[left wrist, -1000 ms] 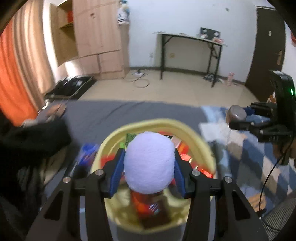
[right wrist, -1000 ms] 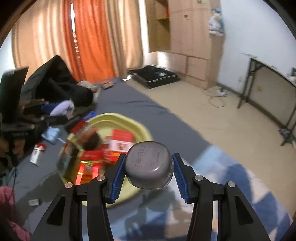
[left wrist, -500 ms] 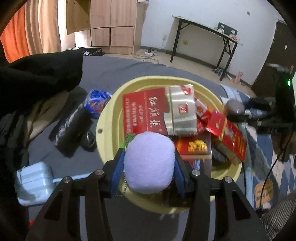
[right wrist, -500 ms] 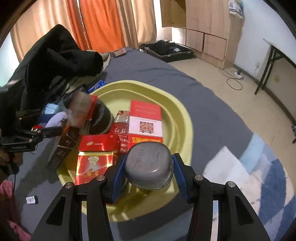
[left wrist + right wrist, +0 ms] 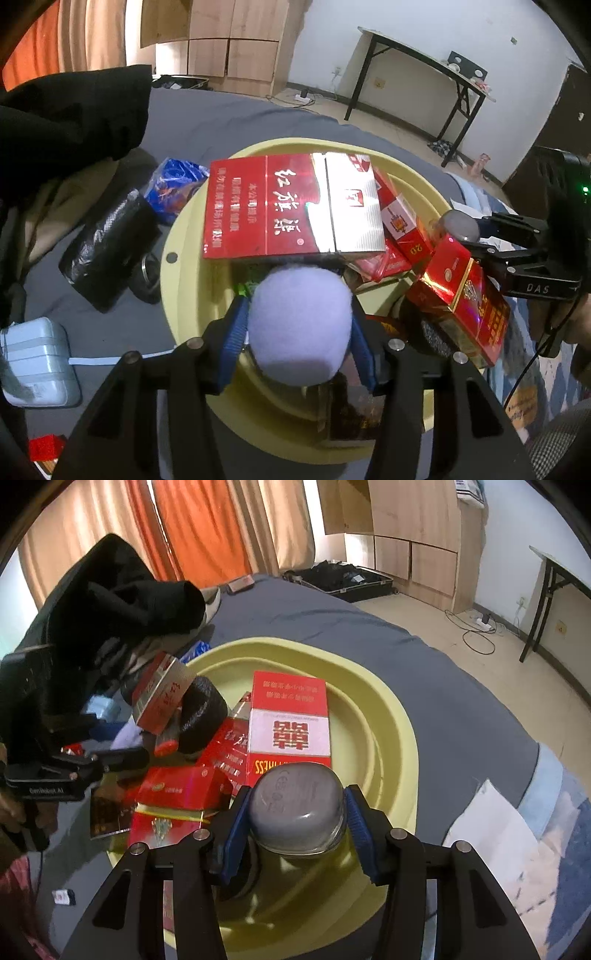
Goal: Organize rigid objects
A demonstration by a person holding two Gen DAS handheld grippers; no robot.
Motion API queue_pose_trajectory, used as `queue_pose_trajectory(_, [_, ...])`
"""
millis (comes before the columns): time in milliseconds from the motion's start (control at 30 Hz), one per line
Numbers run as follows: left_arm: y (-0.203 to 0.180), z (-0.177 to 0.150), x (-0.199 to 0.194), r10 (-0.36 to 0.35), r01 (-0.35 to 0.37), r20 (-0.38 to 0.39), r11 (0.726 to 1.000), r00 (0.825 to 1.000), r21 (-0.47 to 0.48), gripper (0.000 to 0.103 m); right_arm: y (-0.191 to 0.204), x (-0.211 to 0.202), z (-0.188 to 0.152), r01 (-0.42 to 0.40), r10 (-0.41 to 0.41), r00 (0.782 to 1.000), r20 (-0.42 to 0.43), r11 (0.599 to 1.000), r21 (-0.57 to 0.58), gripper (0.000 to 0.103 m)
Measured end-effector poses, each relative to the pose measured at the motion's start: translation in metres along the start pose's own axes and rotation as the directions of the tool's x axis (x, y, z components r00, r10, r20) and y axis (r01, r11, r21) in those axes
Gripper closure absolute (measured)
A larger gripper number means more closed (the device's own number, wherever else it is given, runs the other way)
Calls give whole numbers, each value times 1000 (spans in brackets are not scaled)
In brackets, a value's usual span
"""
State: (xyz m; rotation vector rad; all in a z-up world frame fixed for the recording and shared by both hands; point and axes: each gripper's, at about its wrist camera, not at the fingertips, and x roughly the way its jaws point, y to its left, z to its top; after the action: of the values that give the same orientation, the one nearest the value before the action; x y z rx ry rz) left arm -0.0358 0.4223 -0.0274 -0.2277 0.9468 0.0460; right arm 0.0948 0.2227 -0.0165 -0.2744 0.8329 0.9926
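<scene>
Since the earlier frames both grippers have dropped from above the bed to low over the yellow basin [image 5: 173, 291], which now fills each view with its red boxes. The left gripper [image 5: 297, 326] is clamped on a pale purple fluffy ball [image 5: 299, 325], held over the near part of the basin, just in front of the big red carton [image 5: 266, 206]. The right gripper [image 5: 295, 808] is clamped on a small grey case [image 5: 297, 805], held over a bare patch of basin floor just near of the red-and-white box [image 5: 290, 723].

To do the step well, each piece probably wants lowering until it nearly rests, then a slow parting of the fingers, so nothing rolls onto the leaning boxes; the ball in particular is likely to roll.

The case shows its printed flat face up and toward the camera, its longer side running across between the fingers. The ball is round, with no long axis to speak of.
</scene>
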Motion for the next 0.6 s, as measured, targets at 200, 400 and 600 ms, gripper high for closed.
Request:
queue_pose_trajectory(200, [-6, 0, -15, -5, 6, 29, 1000, 1000, -31, 17, -2, -13, -3, -18, 17, 1000, 22, 1000, 25, 25])
queue_pose_trajectory(400, [-11, 4, -52, 22, -15, 109, 998, 994, -68, 0, -11, -43, -3, -18, 14, 996, 89, 999, 44, 0])
queue_pose_trajectory(600, [-42, -30, -78, 161, -142, 158, 982, 974, -122, 0, -14, -81, -19, -9, 12, 991, 132, 1000, -26, 0])
